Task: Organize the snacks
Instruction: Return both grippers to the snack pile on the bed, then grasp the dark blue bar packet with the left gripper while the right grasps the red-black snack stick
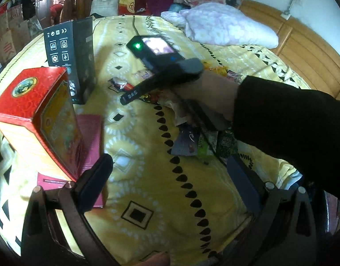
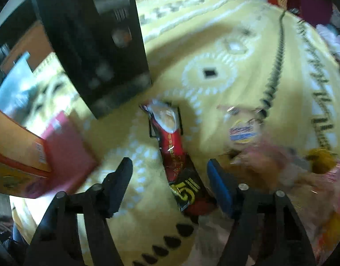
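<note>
A long red snack packet lies flat on the yellow bedspread. It sits between the fingers of my right gripper, which stands open; the blue pad is close to its lower end and the black finger is clear of it. The left wrist view shows that same red packet under the right tool, held by a hand in a black sleeve. My left gripper is open over bare bedspread with nothing between its fingers. A pile of mixed snack packets lies under the right arm.
A tall black box stands upright near the red packet. A red and gold box leans over a flat maroon box at the left. More wrapped snacks lie right of my right gripper. A pillow and a wooden headboard are beyond.
</note>
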### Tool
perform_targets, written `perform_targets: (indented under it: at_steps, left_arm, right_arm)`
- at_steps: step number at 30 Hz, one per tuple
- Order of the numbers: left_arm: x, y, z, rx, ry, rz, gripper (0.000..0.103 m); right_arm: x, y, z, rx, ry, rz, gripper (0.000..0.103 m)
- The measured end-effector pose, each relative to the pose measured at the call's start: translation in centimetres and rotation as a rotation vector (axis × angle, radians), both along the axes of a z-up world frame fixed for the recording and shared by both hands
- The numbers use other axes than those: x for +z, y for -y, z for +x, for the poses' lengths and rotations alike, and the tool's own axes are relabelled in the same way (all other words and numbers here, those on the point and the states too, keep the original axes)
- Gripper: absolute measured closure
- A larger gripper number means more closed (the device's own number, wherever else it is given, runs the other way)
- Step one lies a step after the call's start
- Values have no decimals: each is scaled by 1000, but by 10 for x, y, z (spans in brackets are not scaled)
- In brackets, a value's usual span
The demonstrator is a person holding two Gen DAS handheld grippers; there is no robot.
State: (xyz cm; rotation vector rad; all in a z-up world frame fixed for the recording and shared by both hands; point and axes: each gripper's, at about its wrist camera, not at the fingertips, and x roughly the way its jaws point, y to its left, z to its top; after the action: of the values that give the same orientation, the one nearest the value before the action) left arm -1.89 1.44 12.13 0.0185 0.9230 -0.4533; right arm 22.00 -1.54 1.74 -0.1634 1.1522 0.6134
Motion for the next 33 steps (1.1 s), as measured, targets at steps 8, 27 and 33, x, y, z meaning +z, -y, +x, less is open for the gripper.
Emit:
perform_targets:
  at_steps: [8,27,33]
  left_arm:
    - [-7,-6,4,32,-12,-5,1]
    - [-109,71,87,-65,-181,-17,44]
    - [-114,76,88,-51,-153,-27,44]
  right_arm:
    - [56,35,-27,-76,100,161,74]
    - [65,252,-245,-539,34,431,74]
    - [49,258,-249,-563,-1,425,73]
